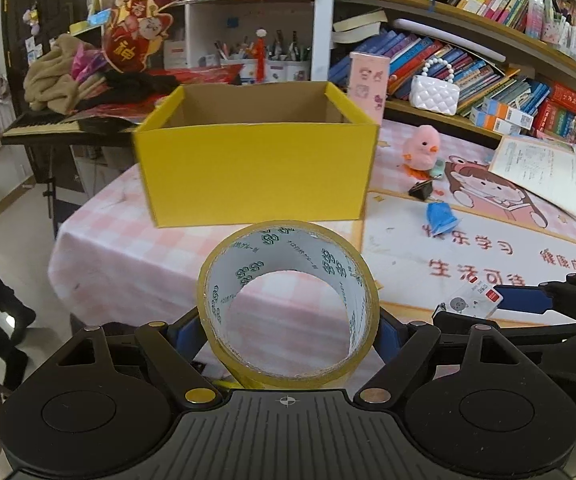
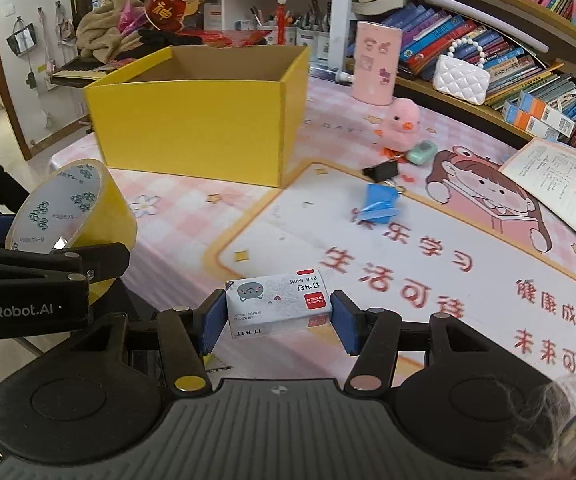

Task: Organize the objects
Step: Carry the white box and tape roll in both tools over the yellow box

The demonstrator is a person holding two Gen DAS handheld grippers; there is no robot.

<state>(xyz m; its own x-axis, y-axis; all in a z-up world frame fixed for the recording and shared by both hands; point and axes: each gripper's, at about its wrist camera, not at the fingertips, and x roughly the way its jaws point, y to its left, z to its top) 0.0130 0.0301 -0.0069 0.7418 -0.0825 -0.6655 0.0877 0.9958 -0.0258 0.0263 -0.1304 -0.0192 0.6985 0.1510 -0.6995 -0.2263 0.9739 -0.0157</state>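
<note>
A tape roll (image 1: pixel 288 304) is pinched between the blue pads of the left tongs (image 1: pixel 290 332), held on edge with its hole facing forward, clear of the tabletop (image 1: pixel 136 248). A small staple box (image 2: pixel 278 306) is pinched in the right tongs (image 2: pixel 279 316), its long axis lying across the gap from pad to pad. The open yellow box (image 1: pixel 254 172) stands at the far left of the tabletop, directly ahead of the left tongs and ahead and to the left of the right tongs. The left tongs are judged the nearer, so the tape would likely go in first. A pink chick (image 2: pixel 402 122), a binder clip (image 2: pixel 382 170) and a blue paper piece (image 2: pixel 380 202) lie to the right of the box.
</note>
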